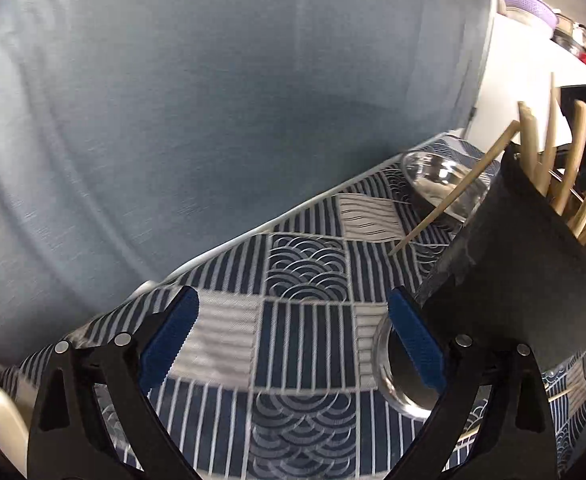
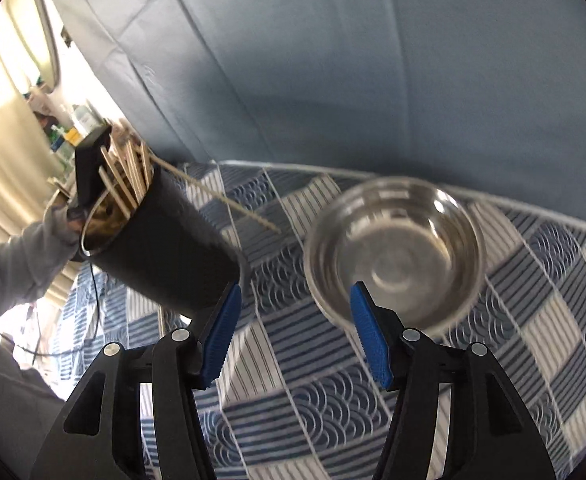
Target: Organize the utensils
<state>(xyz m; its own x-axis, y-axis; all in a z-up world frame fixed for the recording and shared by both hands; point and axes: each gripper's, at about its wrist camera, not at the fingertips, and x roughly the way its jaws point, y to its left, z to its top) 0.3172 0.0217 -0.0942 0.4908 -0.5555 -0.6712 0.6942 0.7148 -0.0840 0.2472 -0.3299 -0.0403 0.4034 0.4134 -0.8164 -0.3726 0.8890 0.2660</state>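
Note:
A black utensil holder point(image 2: 161, 248) full of wooden chopsticks point(image 2: 127, 176) stands tilted on the patterned tablecloth point(image 2: 533, 340); it also shows in the left wrist view point(image 1: 525, 272) at the right. One thin wooden stick point(image 1: 453, 192) pokes out sideways over the cloth. A steel bowl point(image 2: 397, 252) sits right of the holder. My right gripper point(image 2: 293, 340) is open and empty, in front of holder and bowl. My left gripper point(image 1: 293, 340) is open and empty, just left of the holder.
A second small steel bowl point(image 1: 393, 376) lies behind my left gripper's right finger. Another steel bowl point(image 1: 437, 184) sits at the far table edge. A blue-grey curtain point(image 1: 213, 100) hangs behind the table. A white object point(image 1: 1, 424) lies at the lower left.

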